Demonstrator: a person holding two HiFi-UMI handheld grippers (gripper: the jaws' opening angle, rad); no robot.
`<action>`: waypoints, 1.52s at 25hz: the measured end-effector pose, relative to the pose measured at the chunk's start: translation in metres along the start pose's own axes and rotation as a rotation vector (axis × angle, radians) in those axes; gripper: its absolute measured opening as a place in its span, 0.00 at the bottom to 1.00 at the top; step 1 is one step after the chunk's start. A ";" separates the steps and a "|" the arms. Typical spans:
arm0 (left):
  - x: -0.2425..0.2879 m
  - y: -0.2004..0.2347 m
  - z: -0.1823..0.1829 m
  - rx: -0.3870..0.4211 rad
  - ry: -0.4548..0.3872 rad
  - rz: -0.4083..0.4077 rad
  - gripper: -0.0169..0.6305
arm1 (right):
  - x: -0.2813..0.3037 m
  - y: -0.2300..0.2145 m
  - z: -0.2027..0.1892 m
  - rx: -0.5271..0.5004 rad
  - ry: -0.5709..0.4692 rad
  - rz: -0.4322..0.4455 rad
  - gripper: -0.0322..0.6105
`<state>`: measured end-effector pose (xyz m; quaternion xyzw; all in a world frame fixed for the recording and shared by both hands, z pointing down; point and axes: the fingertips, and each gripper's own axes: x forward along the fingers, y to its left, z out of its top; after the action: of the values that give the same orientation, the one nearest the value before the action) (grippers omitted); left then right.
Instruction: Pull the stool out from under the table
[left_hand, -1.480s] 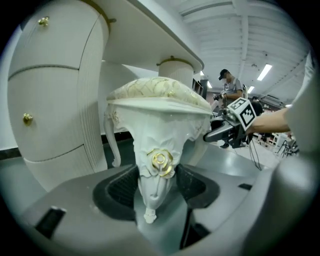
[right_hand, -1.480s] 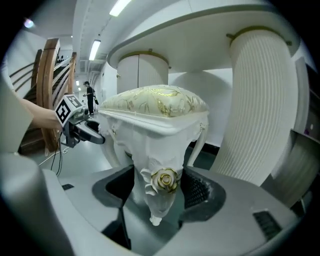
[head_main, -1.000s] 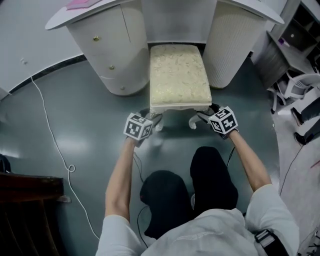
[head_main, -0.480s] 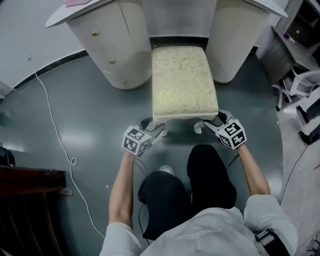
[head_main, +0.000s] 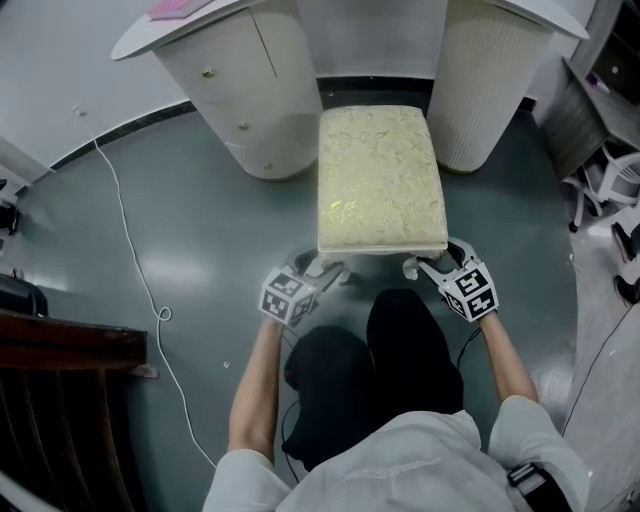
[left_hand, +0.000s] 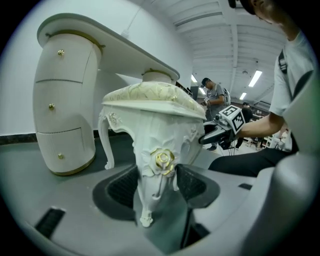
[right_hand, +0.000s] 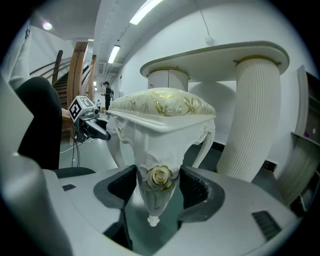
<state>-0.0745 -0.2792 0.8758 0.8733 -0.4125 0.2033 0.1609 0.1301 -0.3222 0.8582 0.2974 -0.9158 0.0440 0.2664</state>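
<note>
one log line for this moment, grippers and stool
left gripper: shut on left front leg | right gripper: shut on right front leg | stool: far end between table pedestals

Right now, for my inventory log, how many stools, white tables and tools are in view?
Stool: 1
Table: 1
Tools: 2, left tool, right tool
Total: 4

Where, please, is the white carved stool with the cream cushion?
Centre of the head view: the white carved stool has its far end between the white table's two pedestals, its near legs clamped by the left gripper and right gripper.
</note>
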 end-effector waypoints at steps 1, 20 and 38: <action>0.000 -0.001 0.000 -0.002 0.000 0.004 0.39 | -0.001 0.000 0.000 0.000 0.006 0.003 0.47; -0.033 0.157 0.117 0.080 -0.016 0.250 0.06 | -0.009 -0.153 0.105 -0.052 -0.042 -0.257 0.08; -0.043 0.161 0.333 0.250 -0.117 0.264 0.06 | -0.021 -0.146 0.332 -0.137 -0.145 -0.235 0.07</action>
<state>-0.1514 -0.4985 0.5850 0.8351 -0.5036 0.2214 -0.0011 0.0735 -0.5101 0.5528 0.3862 -0.8923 -0.0715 0.2226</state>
